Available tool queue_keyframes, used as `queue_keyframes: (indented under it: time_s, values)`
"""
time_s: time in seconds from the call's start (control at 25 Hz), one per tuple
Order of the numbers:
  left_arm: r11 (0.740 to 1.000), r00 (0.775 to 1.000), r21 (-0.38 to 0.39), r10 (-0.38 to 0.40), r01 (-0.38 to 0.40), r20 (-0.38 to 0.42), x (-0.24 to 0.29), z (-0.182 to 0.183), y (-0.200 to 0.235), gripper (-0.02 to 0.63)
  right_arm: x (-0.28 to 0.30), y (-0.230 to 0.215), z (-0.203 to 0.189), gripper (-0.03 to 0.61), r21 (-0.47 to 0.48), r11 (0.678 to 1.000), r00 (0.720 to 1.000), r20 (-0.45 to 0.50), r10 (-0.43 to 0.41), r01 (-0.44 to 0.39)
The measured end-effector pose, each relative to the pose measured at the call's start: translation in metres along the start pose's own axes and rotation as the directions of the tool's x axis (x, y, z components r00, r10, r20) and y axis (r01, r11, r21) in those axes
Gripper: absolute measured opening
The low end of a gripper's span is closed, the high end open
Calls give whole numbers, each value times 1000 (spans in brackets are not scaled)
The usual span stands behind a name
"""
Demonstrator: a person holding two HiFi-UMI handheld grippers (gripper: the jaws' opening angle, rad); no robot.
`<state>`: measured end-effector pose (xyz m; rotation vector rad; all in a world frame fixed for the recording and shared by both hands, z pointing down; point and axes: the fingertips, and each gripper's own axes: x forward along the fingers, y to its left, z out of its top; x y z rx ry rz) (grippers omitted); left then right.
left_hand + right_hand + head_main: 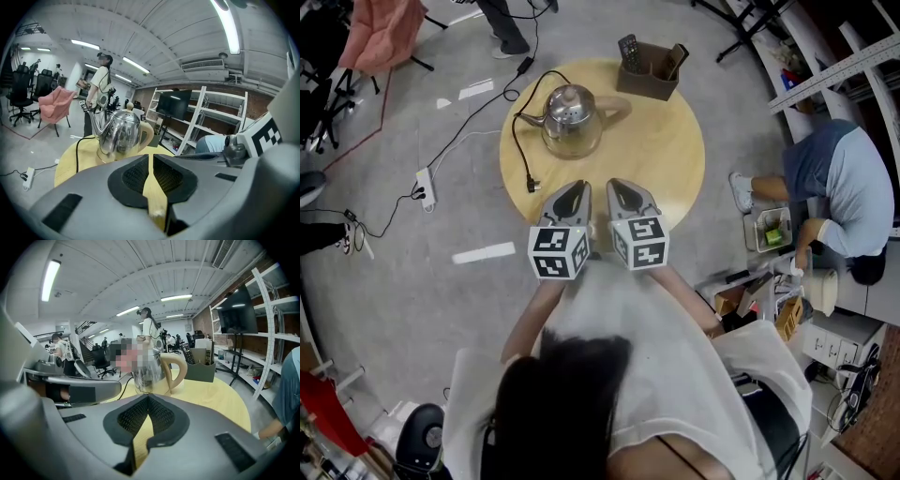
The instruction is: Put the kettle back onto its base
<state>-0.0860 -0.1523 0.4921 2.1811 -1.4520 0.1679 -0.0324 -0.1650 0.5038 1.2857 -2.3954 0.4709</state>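
Observation:
A shiny steel kettle [570, 117] with a cream handle stands upright on the far left of the round wooden table [666, 159], seemingly on a low round base with a black cord [521, 150]. It shows ahead in the left gripper view [119, 133] and in the right gripper view [152, 369]. My left gripper [577, 187] [151, 157] and right gripper [615, 185] [147, 397] hover side by side over the table's near edge, well short of the kettle. Both are shut with nothing between their pads.
The cord's plug [532, 186] lies loose on the table. A brown holder with remote controls [649, 67] stands at the far edge. On the floor are a power strip [425, 187] to the left and a crouching person [844, 187] to the right.

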Motion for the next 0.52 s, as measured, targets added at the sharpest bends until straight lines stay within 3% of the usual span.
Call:
queue_keyframes:
  time_s: [0.52]
  values:
    - [1000, 1000, 9, 0, 0, -8, 10, 9, 21, 51, 20, 0, 12, 26, -1, 1000, 1000, 5, -15, 15]
